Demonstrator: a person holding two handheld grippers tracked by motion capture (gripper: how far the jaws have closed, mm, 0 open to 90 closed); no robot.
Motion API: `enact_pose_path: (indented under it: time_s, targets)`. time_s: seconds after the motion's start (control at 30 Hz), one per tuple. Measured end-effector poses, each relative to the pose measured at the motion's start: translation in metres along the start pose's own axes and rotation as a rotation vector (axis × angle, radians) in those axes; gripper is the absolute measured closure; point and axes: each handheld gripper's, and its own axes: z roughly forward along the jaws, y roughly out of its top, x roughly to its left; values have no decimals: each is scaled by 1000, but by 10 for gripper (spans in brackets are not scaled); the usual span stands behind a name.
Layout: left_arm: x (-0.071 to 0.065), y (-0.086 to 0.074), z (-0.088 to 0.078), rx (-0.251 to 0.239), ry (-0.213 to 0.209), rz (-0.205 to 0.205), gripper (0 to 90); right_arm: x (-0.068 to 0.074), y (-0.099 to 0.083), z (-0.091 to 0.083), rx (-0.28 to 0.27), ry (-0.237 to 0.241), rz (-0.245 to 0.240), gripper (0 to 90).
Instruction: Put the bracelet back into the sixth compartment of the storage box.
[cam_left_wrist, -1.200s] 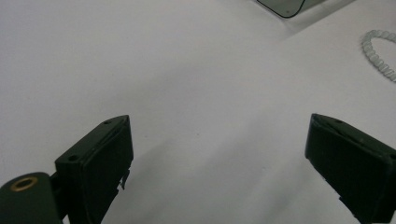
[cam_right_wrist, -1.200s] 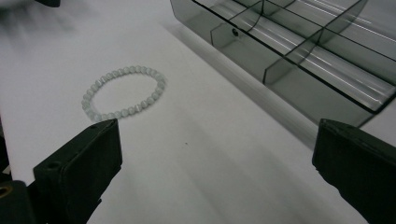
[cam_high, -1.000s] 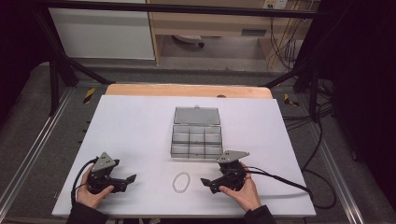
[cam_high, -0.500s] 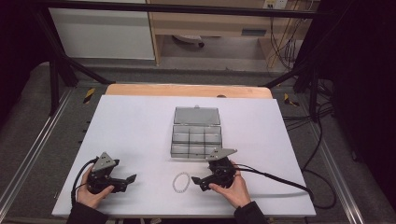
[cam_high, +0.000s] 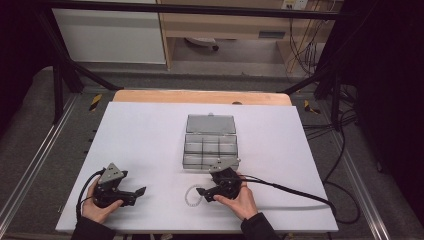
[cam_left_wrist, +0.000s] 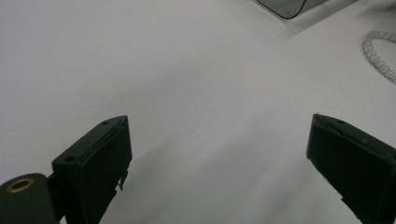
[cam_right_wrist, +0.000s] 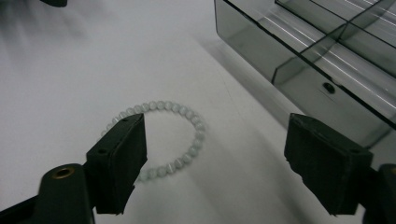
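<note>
Bracelet of pale beads lies on the white tabletop just beside the open compartment box, between the right tool's spread, just-narrowing jaws, unpinched.

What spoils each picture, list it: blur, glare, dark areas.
High view: white table bright, surroundings nearly black, bead bracelet faint. Left gripper view: soft focus, dim lower edge. Right gripper view: light streaks on the clear box, jaws blurred, bracelet fairly sharp.
</note>
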Motion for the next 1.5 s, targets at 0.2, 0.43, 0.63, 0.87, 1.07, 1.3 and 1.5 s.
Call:
enact_pose_path:
  time_s: [0.2, 0.43, 0.63, 0.87, 1.07, 1.3, 1.5]
  targets:
    - [0, 0, 1, 1, 0, -7, 69, -2, -1, 6, -4, 2, -2, 351]
    - [0, 0, 1, 1, 1, -8, 71, -2, -1, 9, -6, 13, -5, 480]
    - [0, 0, 1, 2, 1, -9, 72, 2, -1, 12, 12, 16, -24, 587]
    - [0, 0, 0, 0, -1, -7, 72, 6, 0, 17, 28, 12, -35, 694]
    - [0, 0, 0, 1, 0, -7, 73, 6, 0, 17, 41, 3, -42, 759]
    - [0, 0, 0, 1, 1, -5, 75, 7, -1, 17, 45, -10, -52, 819]
    - [0, 0, 0, 1, 1, -5, 77, 7, -1, 17, 47, -15, -44, 849]
